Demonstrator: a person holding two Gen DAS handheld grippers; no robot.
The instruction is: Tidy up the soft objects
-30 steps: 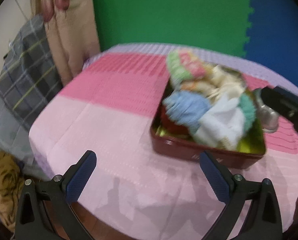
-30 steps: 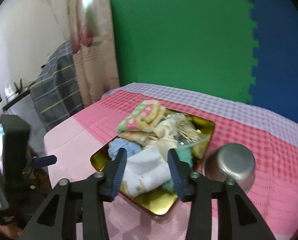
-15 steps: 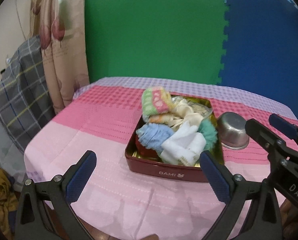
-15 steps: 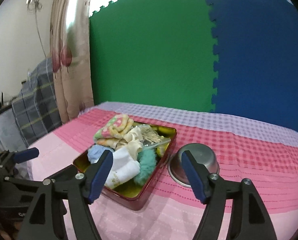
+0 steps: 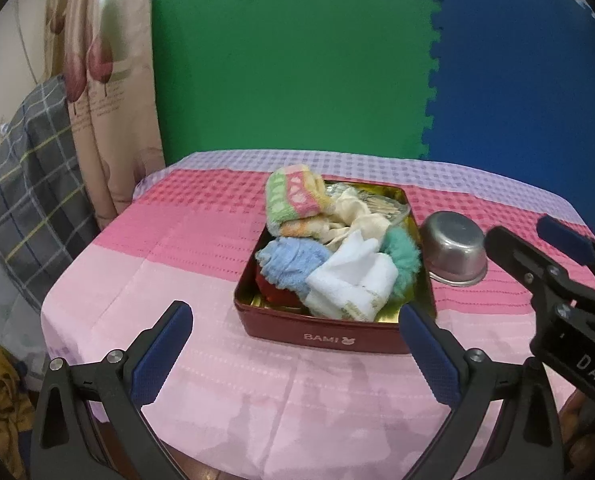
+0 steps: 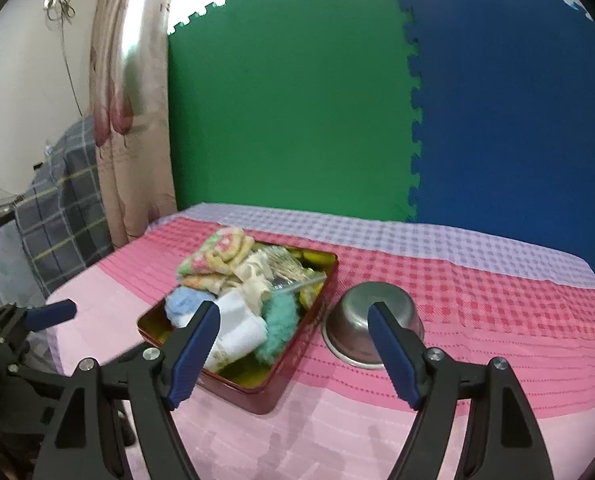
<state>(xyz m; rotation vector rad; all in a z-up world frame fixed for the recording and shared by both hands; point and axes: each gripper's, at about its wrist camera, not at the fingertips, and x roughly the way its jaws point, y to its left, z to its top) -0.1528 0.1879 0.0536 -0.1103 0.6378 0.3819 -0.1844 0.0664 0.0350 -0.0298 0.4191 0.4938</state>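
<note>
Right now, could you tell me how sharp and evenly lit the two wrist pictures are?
Left wrist view: sharp on the red tin, whose lettering reads clearly; strong fisheye bending at the edges; glare on the curtain. Right wrist view: slightly softer on the cloths; the metal bowl shows dull highlights; the curtain glares here too.

- Red tin [image 5: 329, 336]: glossy metal, gold-shiny inside
- Bowl [image 5: 453, 246]: brushed steel (dull sheen)
- Tablecloth [image 5: 169, 264]: woven, textured cloth
- Blue towel [image 5: 293, 260]: fluffy terry
</note>
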